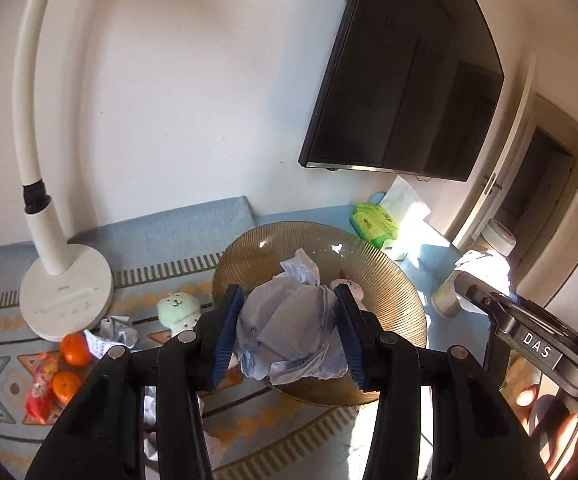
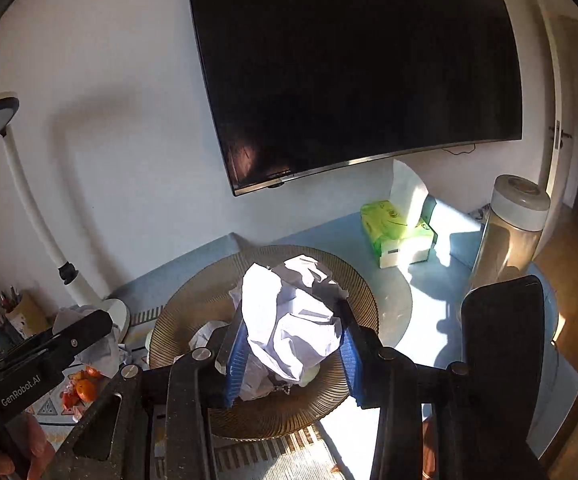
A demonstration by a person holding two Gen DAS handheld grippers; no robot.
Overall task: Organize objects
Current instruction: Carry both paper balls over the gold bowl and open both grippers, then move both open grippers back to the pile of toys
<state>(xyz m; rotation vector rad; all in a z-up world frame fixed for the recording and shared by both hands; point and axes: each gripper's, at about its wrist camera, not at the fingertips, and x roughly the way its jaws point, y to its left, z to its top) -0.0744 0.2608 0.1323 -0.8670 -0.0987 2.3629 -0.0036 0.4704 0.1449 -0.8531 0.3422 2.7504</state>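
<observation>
Holding crumpled paper in both tools, you have each wad raised above the ribbed amber glass plate (image 1: 393,280). In the left wrist view, your left gripper (image 1: 287,334) sits at lower centre, its blue-padded fingers (image 1: 225,332) pressed on either side of a bluish crumpled paper wad (image 1: 289,332). That wad hangs over the near half of the plate. Beyond it, on the plate, lie another paper ball (image 1: 301,268) and a small pink plush figure (image 1: 351,286).

In the right wrist view, your right gripper (image 2: 291,350) occupies lower centre. Its fingers (image 2: 236,356) are clamped narrowly on a white crumpled paper wad (image 2: 293,320), which stands over the middle of the same plate.

Left of the plate in the left wrist view, the patterned mat (image 1: 9,364) on the counter carries:
- a white desk lamp base (image 1: 65,300);
- a green plush figure (image 1: 177,308);
- loose crumpled paper (image 1: 117,330);
- two mandarins (image 1: 75,348) beside a red wrapper (image 1: 39,392).

At the right of the right wrist view stand a green tissue pack (image 2: 397,232) and a lidded glass jar (image 2: 509,228). A dark television (image 2: 353,72) fills the upper frame.
</observation>
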